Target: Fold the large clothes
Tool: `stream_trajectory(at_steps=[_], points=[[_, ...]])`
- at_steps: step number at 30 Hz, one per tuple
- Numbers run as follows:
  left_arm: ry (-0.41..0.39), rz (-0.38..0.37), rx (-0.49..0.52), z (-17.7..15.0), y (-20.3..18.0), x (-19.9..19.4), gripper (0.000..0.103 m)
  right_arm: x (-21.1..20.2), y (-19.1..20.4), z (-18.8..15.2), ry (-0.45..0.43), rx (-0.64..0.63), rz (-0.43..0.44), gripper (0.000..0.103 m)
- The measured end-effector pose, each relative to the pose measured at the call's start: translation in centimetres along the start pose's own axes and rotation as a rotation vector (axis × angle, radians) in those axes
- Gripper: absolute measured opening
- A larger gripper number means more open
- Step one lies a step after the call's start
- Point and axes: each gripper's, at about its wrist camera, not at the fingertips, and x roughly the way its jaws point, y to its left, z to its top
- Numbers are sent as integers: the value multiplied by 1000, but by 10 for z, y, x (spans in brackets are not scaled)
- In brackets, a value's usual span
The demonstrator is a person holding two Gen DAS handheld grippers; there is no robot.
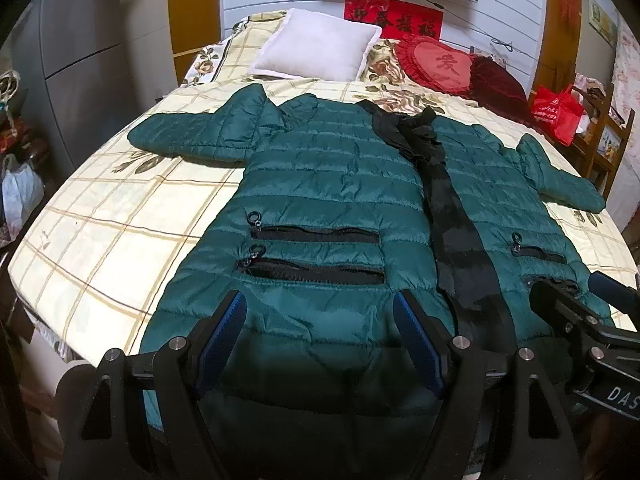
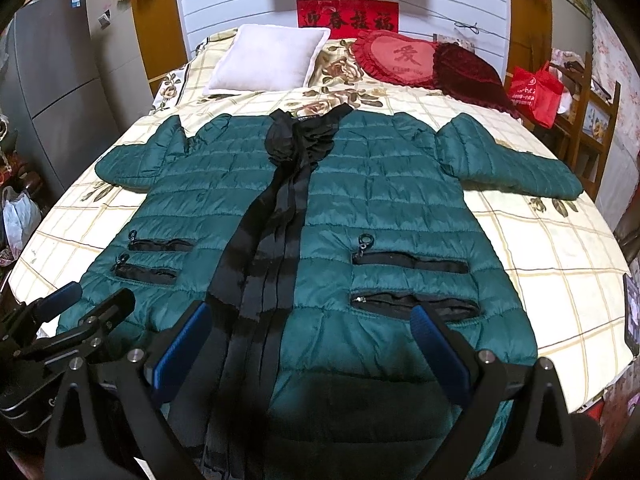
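The left gripper (image 1: 320, 336) hangs wide open and empty over the hem of the green jacket (image 1: 320, 184), spread front-up on the bed (image 1: 100, 216), probably for folding; the right gripper (image 2: 312, 344) gapes too, apparently gripping nothing.

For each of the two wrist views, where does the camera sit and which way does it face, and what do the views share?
Left wrist: sits behind the open left gripper at the bed's foot, looking down across the quilted green puffer jacket toward the white square pillow; right gripper shows at lower right.
Right wrist: behind the open right gripper, same heading, over the jacket's black front placket; left gripper shows at lower left.
Shared: jacket, pillow, red heart-shaped cushion, checked bedsheet.
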Motion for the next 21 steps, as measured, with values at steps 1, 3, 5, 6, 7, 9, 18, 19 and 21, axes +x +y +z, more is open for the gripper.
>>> stream_trajectory(at_steps=[1, 3, 5, 6, 7, 9, 18, 19, 21], points=[[-1, 1, -1, 1, 0, 1, 67, 1, 0, 1, -2, -2, -4, 101], [-3, 1, -4, 3, 1, 3, 67, 3, 0, 2, -12, -11, -12, 101], [-3, 3, -5, 4, 1, 4, 67, 4, 0, 3, -11, -13, -14, 101], [-1, 3, -6, 5, 2, 5, 67, 5, 1, 3, -14, -15, -16, 101], [0, 3, -6, 5, 2, 6, 67, 6, 1, 4, -13, -16, -17, 101], [3, 5, -7, 6, 3, 8, 67, 7, 2, 5, -13, -19, -18, 101], [-7, 16, -1, 16, 3, 11, 67, 13, 3, 9, -16, -20, -24, 101], [-9, 17, 0, 18, 3, 12, 67, 15, 2, 10, -16, -20, -26, 101], [-13, 21, 4, 23, 3, 14, 67, 17, 1, 14, -19, -20, -30, 101]])
